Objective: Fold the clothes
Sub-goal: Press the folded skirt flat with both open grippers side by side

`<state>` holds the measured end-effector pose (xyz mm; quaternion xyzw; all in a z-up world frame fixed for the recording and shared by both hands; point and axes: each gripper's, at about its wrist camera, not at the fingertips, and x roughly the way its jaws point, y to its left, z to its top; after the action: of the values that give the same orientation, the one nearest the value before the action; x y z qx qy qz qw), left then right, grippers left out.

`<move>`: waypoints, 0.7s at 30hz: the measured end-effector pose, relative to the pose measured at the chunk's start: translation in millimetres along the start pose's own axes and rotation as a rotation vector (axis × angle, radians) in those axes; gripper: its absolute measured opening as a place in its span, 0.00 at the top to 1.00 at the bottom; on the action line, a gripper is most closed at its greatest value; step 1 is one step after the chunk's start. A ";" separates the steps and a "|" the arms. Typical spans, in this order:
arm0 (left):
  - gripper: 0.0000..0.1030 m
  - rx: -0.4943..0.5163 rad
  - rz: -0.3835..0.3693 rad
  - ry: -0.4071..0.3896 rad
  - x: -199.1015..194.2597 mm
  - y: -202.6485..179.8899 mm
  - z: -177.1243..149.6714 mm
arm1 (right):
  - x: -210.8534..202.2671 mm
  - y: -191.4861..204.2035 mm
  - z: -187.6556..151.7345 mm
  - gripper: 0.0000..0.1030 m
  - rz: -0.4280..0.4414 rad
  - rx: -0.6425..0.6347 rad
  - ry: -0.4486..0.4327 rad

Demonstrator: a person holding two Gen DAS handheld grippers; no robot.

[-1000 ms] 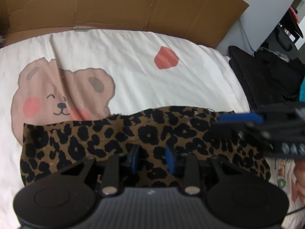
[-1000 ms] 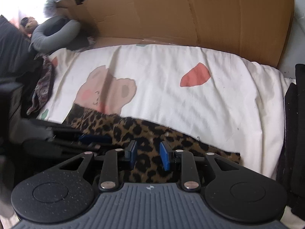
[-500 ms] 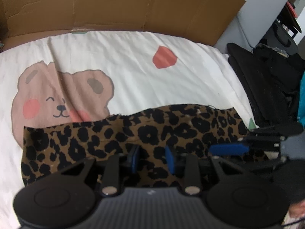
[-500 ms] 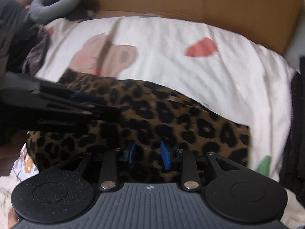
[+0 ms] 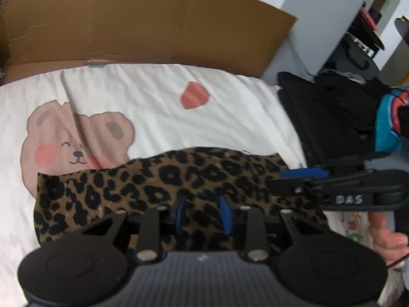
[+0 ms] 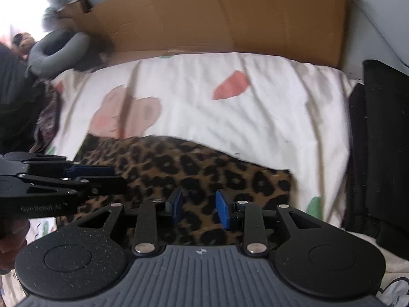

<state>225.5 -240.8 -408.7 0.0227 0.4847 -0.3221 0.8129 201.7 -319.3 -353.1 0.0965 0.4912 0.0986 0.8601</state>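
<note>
A leopard-print cloth (image 5: 163,179) lies flat as a long band across the near part of a white bear-print sheet (image 5: 143,102). My left gripper (image 5: 202,212) hangs over the band's middle. Its jaws are closing, but a gap still shows and the blue pads press on nothing. My right gripper (image 6: 199,208) is over the band's right part (image 6: 204,168), jaws apart, cloth seen below the gap and not pinched. Each gripper shows from the side in the other view: the right gripper (image 5: 301,176) and the left gripper (image 6: 97,176).
Flattened brown cardboard (image 5: 143,20) stands behind the sheet. Black clothes (image 5: 332,117) are piled to the right, with a teal item (image 5: 386,128) beside them. A grey neck pillow (image 6: 58,51) and dark patterned fabric (image 6: 46,120) lie at the left. A person's hand (image 5: 386,238) holds the right gripper.
The left view has pulled up and back, showing more cardboard and the cloth's right end. The right gripper dipped in over the cloth and drew back. The cloth lies as before.
</note>
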 end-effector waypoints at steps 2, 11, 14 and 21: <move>0.70 0.012 -0.007 0.019 4.5 -3.2 -4.6 | 3.7 9.2 -3.2 0.65 0.012 -0.021 0.016; 0.95 0.007 0.029 0.097 36.9 16.7 -16.7 | 45.1 24.1 -18.4 0.66 -0.045 -0.078 0.117; 0.97 -0.006 0.005 0.105 38.7 26.9 -14.8 | 46.5 18.0 -16.1 0.66 -0.070 -0.067 0.110; 0.93 0.007 0.046 0.074 6.4 42.3 -13.8 | 21.8 -7.8 -12.0 0.64 -0.109 -0.039 0.084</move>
<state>240.0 -205.7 -432.9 0.0486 0.5127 -0.3040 0.8014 202.7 -320.2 -379.2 0.0487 0.5292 0.0651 0.8446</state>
